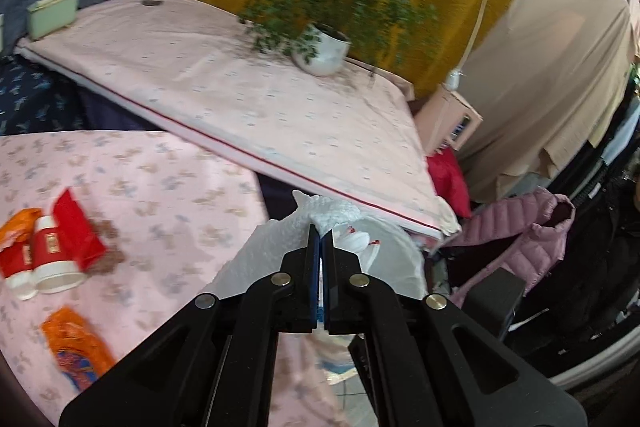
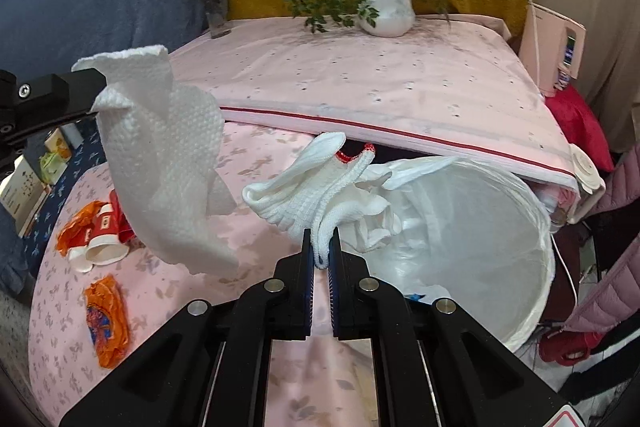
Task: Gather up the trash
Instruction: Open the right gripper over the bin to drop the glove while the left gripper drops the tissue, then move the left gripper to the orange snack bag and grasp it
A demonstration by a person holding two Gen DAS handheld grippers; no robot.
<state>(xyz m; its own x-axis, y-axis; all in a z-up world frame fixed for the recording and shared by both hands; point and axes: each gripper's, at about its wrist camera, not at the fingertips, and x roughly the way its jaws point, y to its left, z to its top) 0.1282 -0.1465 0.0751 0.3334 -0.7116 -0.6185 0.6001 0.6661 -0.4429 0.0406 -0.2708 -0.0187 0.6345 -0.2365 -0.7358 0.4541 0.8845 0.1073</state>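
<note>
Table, left side: two paper cups (image 2: 102, 241), a red carton (image 1: 78, 229) and orange wrappers (image 2: 107, 319) lie uncollected on the pink-clothed table (image 2: 172, 327), well apart from either hand-held gripper.

Left hand-held gripper (image 1: 320, 235): jaws closed on a white paper towel (image 2: 168, 155), which hangs loose over the table, short of the bin.

Risk, towel: only an edge appears pinched; the sheet could slip free, or, released here, land back on the table.

Right hand-held gripper (image 2: 321, 247): jaws pinch a white knit glove (image 2: 316, 183) with a red cuff, held just beside the near rim of the white-lined trash bin (image 2: 536, 227).

Risk, glove: the grip looks to be on a fold at the glove's lower edge; the bulk leans toward the table side, so an early release could drop it outside the rim.

Risk, bin liner: the liner is bunched at the rim near the glove and could snag or be dragged inward.

Hard to make out: the left wrist view is blurred; the towel's held part is masked by the fingers.

Cut off: the bin's floor and contents, and the bin's far side beneath the raised pink board (image 2: 400, 83).
</note>
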